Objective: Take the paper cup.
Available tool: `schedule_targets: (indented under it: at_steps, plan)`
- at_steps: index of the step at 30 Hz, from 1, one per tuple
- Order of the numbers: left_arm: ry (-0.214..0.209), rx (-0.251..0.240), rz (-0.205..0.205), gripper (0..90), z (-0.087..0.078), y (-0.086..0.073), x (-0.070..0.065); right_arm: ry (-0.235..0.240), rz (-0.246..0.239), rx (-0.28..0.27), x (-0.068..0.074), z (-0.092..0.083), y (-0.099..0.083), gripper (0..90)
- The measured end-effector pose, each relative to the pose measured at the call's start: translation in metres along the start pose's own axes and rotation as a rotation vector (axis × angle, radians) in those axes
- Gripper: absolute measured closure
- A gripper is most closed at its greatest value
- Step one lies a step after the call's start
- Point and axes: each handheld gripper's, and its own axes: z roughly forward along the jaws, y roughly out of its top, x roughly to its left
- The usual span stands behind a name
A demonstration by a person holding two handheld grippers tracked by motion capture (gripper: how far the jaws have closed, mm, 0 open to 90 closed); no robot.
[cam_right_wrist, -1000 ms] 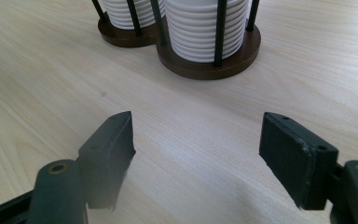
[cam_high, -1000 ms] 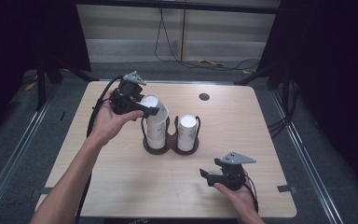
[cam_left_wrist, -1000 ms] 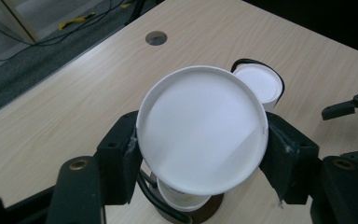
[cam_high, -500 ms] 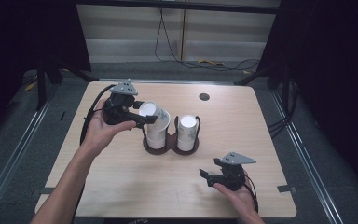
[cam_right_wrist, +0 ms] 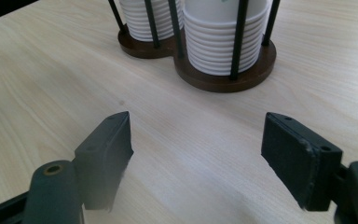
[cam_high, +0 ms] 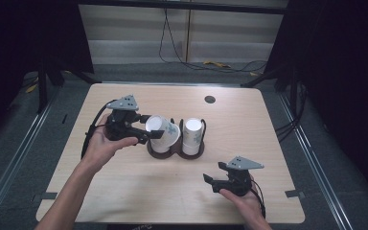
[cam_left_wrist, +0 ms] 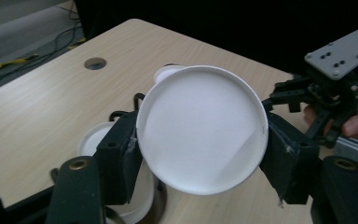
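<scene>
l gripper [cam_high: 141, 130] clamps white cup [cam_high: 163, 132] tilted over left stack in dark holder [cam_high: 175, 152], mid table [cam_high: 124, 201]. r gripper [cam_high: 210, 181] near right, jaws just opening, empty. cables on far floor.

Legible text, labels, brands, numbers, signs: none were found. The white cup [cam_left_wrist: 201, 128] showed a plain white bottom with no lettering. A small greenish mark sat on the side of the cup [cam_high: 163, 132] in the high view, too blurred to read. The grey plate [cam_left_wrist: 342, 49] carried only screw holes, no writing.
</scene>
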Motion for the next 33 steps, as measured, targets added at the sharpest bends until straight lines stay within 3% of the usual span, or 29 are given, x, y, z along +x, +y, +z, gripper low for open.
schedule_targets:
  at_steps: [7, 8, 11, 19, 21, 25, 33]
  plan:
    - [-0.026, 0.022, 0.009, 35.9, 0.008, -0.010, -0.004, 0.053, -0.006, -0.019, 0.003, -0.001, 0.002, 22.5]
    - [-0.025, 0.032, 0.019, 35.9, 0.010, -0.014, -0.005, 0.075, -0.013, -0.012, 0.004, -0.001, 0.003, 22.6]
    - [-0.012, 0.037, 0.024, 35.8, 0.012, -0.018, -0.006, 0.081, -0.020, -0.011, 0.005, -0.001, 0.004, 22.0]
    - [-0.034, 0.076, 0.038, 35.6, 0.026, -0.034, -0.012, 0.144, -0.031, -0.033, 0.008, -0.004, 0.012, 13.9]
    - [-0.055, 0.087, 0.035, 35.6, 0.031, -0.040, -0.013, 0.218, -0.037, -0.036, 0.012, -0.001, 0.018, 13.9]
    - [-0.075, 0.098, 0.031, 35.7, 0.036, -0.047, -0.017, 0.251, -0.086, -0.031, 0.020, 0.004, 0.028, 14.0]
    - [-0.092, 0.117, 0.042, 35.5, 0.041, -0.062, -0.022, 0.281, -0.089, -0.068, 0.022, 0.009, 0.026, 14.0]
